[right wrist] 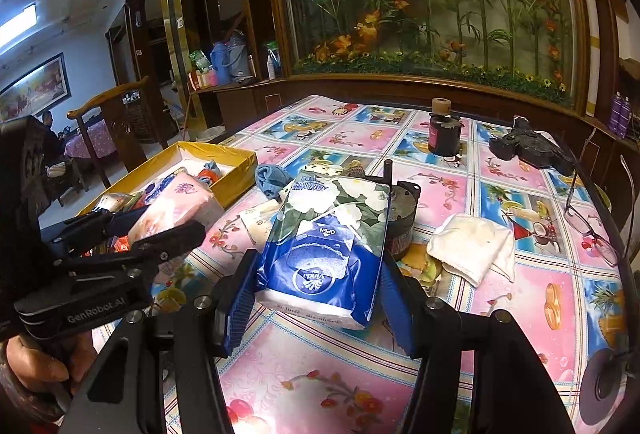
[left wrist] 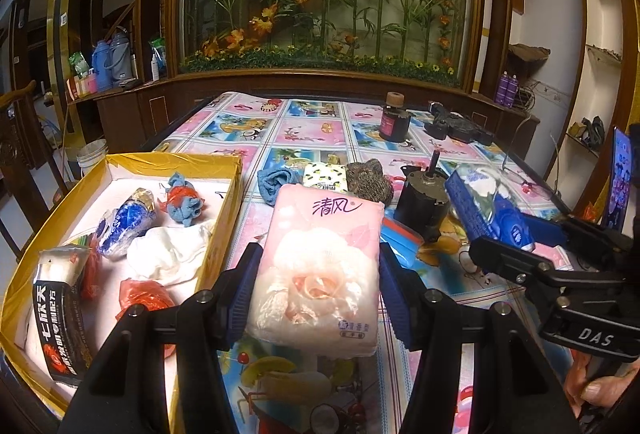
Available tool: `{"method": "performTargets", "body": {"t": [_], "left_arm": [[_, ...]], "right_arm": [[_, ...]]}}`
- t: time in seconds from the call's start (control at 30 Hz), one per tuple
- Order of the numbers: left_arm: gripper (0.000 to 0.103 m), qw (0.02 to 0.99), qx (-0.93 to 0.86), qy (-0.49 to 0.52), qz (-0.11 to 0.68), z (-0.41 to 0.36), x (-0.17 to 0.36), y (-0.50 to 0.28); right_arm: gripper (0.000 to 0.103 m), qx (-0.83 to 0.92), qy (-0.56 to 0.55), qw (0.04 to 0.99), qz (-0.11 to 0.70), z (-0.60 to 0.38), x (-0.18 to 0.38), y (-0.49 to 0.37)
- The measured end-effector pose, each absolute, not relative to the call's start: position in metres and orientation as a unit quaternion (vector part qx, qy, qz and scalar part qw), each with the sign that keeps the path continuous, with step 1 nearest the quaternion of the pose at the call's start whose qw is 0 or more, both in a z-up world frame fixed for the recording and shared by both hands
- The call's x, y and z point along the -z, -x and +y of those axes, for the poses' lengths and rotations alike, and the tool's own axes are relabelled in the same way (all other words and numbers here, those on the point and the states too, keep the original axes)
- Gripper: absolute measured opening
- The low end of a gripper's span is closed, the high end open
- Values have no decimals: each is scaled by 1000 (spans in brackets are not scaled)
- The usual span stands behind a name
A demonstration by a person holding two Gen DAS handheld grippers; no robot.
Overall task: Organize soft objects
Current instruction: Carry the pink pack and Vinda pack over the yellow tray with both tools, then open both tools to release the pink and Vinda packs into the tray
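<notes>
The left gripper (left wrist: 316, 270) is clamping a pink tissue pack (left wrist: 320, 266) between its blue pads, holding it clear of the patterned tablecloth (left wrist: 312, 137); the pack is showing a pale rose print and purple Chinese characters reading 清风 near its top edge, with a small label at its lower corner too fine to read. The right gripper (right wrist: 316, 274) is clamping a blue tissue pack (right wrist: 328, 238) printed with white flowers, and this one is displaying the brand "Vinda" upside down along with a flap marked "OPEN", also inverted. In the left wrist view the right tool is showing the letters "DAS" on its black body, and in the right wrist view the left tool is reading "GenRobot.AI". Just left of the pink pack, a yellow box (left wrist: 236, 169) with a white interior is sitting on the table, holding a black packet (left wrist: 60, 314) with large white Chinese characters, a white cloth (left wrist: 172, 254), a blue and clear wrapped bundle (left wrist: 124, 222), a red bag (left wrist: 144, 298) and a small blue and red bundle (left wrist: 184, 199). Beyond the grippers, a rolled blue cloth (left wrist: 276, 181), a small dotted tissue packet (left wrist: 324, 175) and a grey knitted piece (left wrist: 368, 177) are lying side by side. A folded white towel (right wrist: 472, 250) is lying to the right, near a pair of glasses (right wrist: 592, 230). A dark jar (right wrist: 444, 133) with a pink label, its print too small to read, is standing farther back.
</notes>
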State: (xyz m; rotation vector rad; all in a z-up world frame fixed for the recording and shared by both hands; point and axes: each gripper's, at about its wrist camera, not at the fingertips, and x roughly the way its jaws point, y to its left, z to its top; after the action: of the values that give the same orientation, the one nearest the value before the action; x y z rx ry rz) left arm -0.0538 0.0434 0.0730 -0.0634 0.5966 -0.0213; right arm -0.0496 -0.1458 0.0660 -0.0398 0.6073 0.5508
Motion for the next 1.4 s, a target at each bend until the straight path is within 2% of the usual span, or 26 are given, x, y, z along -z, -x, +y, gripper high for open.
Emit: {"method": "performTargets", "body": {"t": [0.23, 0.47, 0.87, 1.07, 1.3, 1.4], "left_arm": [[56, 954, 13, 58, 295, 77, -91, 65], [56, 941, -33, 93, 324, 154, -94, 62], [56, 893, -82, 138, 420, 272, -83, -9], [56, 869, -89, 148, 464, 293, -61, -46], [58, 863, -87, 149, 475, 297, -49, -57], [59, 861, -86, 151, 479, 298, -45, -60]], "right_arm": [[62, -312, 7, 901, 302, -115, -71, 53], [62, -359, 46, 877, 316, -41, -78, 53], [63, -378, 41, 833, 402, 73, -78, -15], [63, -371, 45, 823, 427, 113, -66, -50], [64, -353, 52, 815, 456, 133, -42, -78], [71, -353, 49, 812, 462, 135, -35, -82]]}}
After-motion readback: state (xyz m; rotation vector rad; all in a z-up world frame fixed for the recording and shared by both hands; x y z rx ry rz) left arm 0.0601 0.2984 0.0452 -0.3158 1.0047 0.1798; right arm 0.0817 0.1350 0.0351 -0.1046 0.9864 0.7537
